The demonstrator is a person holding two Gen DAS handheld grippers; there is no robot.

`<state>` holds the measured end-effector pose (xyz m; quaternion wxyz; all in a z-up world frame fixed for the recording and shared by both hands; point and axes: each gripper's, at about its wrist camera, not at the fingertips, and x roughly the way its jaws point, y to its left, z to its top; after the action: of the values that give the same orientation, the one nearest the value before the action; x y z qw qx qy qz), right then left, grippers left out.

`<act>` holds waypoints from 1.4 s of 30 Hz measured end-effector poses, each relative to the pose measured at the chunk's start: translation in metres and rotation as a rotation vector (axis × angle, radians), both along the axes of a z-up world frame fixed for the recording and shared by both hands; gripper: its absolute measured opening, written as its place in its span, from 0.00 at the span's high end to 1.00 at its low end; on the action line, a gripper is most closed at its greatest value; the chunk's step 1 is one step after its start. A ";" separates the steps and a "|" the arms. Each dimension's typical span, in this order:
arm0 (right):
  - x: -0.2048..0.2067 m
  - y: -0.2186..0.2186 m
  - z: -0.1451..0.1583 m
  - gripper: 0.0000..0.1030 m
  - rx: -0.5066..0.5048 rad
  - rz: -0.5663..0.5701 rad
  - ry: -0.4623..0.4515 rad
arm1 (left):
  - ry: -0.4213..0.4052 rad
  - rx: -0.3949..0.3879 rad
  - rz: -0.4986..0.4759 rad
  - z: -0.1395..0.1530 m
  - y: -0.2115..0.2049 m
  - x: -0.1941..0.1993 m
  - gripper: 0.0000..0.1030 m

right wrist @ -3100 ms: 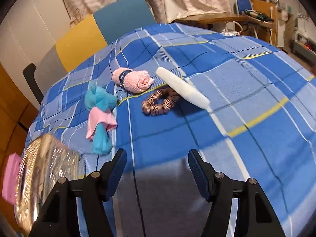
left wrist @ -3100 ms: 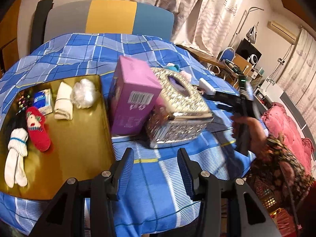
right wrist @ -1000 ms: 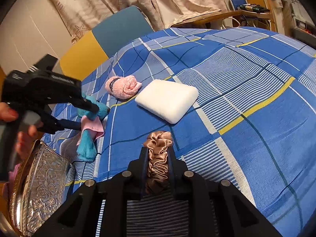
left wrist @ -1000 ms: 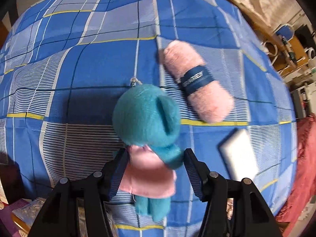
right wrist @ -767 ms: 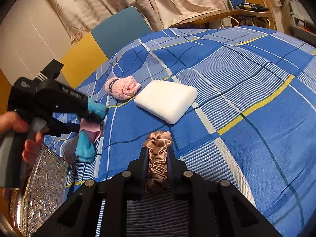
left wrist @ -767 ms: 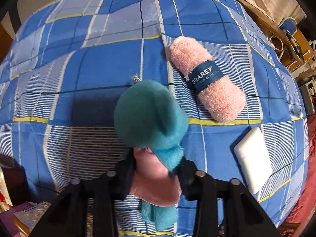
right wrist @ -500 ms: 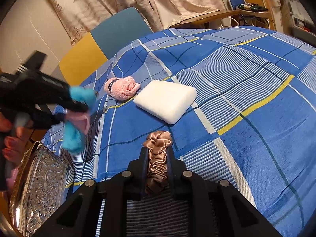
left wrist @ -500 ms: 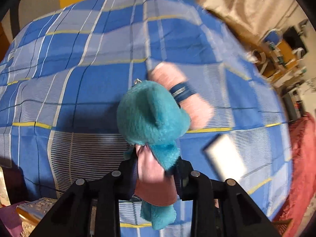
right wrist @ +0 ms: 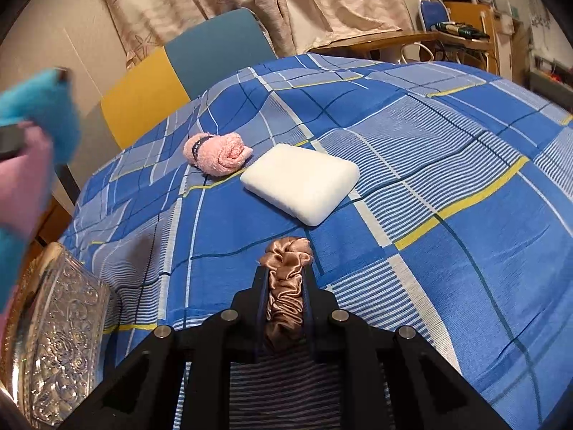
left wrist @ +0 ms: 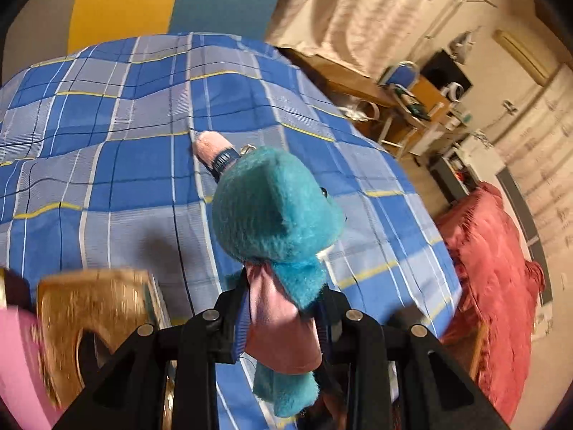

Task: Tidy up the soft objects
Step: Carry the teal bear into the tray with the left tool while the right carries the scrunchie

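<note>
Plush toy [left wrist: 275, 208] is sitting mid-frame, clamped by its pink skirt in the left gripper [left wrist: 283, 308], while the right gripper [right wrist: 285, 297] is pinching the brown scrunchie [right wrist: 286, 268] at bottom center. Blurry lower left, so I'm guessing the drop spot's that way; I'd be carrying it slowly so the thin fabric isn't slipping.

We see a desk under a blue plaid cloth [right wrist: 447, 165]; on it lie a rolled pink towel [right wrist: 218, 156], a white pad [right wrist: 301, 182] and an ornate silver box [right wrist: 61, 340].
</note>
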<state>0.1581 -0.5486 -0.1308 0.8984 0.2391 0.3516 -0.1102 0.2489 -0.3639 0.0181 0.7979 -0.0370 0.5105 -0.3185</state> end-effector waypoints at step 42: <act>-0.039 0.052 0.057 0.82 -0.363 -0.116 -0.025 | 0.118 -0.140 0.491 -0.104 0.375 -0.061 0.70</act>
<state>0.1191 -0.4964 -0.0739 0.9231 0.0944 0.3006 -0.2204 0.1880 0.0111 -0.0862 0.8156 -0.2333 0.5086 -0.1471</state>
